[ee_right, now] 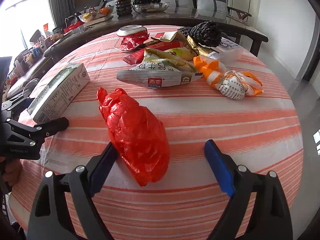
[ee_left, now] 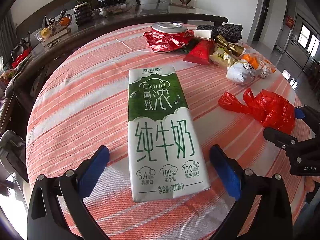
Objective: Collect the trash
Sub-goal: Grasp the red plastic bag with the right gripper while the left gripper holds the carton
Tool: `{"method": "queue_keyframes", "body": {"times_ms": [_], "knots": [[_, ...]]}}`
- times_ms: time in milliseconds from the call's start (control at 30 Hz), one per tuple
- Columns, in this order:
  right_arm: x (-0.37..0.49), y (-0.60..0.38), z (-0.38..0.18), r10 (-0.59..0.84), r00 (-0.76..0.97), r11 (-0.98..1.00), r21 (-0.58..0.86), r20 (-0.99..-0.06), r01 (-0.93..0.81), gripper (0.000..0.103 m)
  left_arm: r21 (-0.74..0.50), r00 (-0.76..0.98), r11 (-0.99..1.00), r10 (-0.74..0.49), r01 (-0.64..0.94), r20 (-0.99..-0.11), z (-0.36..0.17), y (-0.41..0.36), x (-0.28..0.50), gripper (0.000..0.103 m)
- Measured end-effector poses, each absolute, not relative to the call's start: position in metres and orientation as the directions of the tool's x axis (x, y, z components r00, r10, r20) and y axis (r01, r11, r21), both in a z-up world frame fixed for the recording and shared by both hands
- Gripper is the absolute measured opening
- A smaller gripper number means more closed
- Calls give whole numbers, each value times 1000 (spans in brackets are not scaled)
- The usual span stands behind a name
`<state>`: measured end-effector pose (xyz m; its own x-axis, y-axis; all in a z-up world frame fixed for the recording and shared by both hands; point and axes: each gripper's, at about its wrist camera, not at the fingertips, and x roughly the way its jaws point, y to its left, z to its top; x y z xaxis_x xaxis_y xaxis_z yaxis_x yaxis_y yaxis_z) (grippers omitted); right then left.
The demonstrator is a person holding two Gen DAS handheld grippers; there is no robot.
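Now both line up: left hand-held gripper (ee_left: 159, 168) gapes astride the carton (ee_left: 162, 132) on the bench (ee_left: 80, 104); right hand-held gripper (ee_right: 160, 160) wide around the bag (ee_right: 136, 132). Next, squeeze.

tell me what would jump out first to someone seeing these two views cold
The green and white milk carton lies flat on the striped tablecloth, between the open left gripper, whose pads stand clear of it. Right of it, a crumpled red plastic bag sits in the open right gripper. At the far edge, snack wrappers pile beside a crushed red can.
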<state>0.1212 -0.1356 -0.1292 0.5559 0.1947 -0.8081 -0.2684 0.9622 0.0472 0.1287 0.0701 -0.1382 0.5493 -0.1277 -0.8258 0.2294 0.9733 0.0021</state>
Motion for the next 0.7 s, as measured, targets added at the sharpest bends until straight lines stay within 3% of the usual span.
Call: {"method": "queue_keyframes", "body": {"times_ms": [700], "knots": [[122,-138,-127,224,544,957,79,-808,-278,87,12,521,964,-134,267,-843,-136,69,133,99]]}}
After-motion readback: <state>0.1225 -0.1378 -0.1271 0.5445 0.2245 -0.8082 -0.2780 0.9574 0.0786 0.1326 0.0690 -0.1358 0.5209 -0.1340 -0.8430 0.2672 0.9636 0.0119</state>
